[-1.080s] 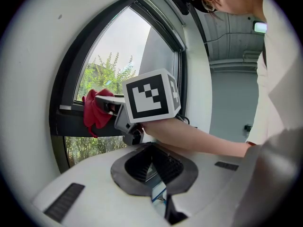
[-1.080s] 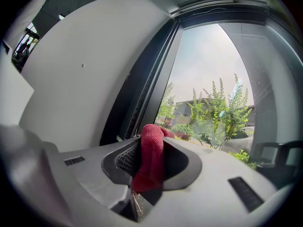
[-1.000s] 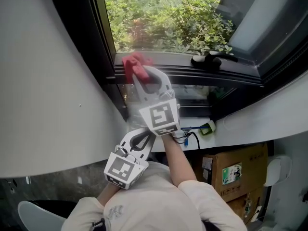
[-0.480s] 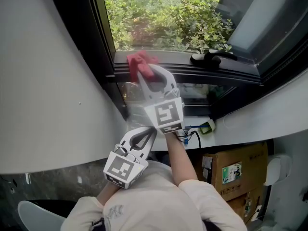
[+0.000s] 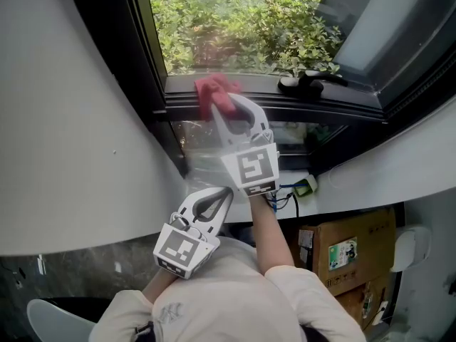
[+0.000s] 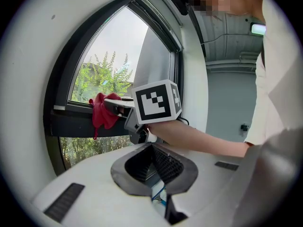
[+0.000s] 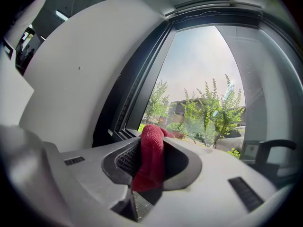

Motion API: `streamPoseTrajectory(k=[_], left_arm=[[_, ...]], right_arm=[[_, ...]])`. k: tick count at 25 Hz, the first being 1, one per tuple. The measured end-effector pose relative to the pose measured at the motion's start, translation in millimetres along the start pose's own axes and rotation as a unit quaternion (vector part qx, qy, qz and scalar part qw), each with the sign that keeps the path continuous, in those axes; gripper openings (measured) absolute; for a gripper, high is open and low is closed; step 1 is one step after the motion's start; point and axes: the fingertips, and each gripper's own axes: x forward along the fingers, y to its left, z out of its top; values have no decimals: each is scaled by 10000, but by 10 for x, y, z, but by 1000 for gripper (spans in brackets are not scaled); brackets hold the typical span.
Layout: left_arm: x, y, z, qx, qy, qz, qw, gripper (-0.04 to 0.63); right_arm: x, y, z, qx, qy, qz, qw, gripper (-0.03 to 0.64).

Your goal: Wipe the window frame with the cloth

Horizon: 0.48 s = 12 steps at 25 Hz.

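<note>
Plainly, the wiping is under way. The right gripper (image 5: 226,105) reaches forward to the dark metal window frame (image 5: 320,110), its fingers (image 7: 125,160) clenched on a bunched red terry cloth (image 5: 216,90). The cloth lies against the frame's lower horizontal rail, near the left corner where that rail meets the upright. It sticks out past the fingertips, so fabric rather than white plastic meets the metal. In the right gripper view the cloth is pinched deep between the ribbed inner faces, with a fold hanging below them. I judge that so deep a bite is meant to stop it pulling free under rubbing pressure.

The left gripper (image 5: 216,204) hangs low, close to the person's chest and well apart from the frame. Its fingers are closed together with nothing between them. It has no evident job in this step, and held back there it leaves the right arm room to travel.

Further right along the same rail sits a black lever window handle (image 5: 310,84), apart from the cloth. Much of the rail lies on that side, so if the wipe runs rightward the handle is the likely snag, and the cloth would have to pass over or round it.
</note>
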Motion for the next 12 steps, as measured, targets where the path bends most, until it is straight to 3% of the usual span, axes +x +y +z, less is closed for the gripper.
streamPoseTrajectory(k=[12], left_arm=[[35, -17, 5, 26, 8, -48, 10000, 9]], right_arm=[[-114, -190, -54, 55, 59, -226, 9997, 103]])
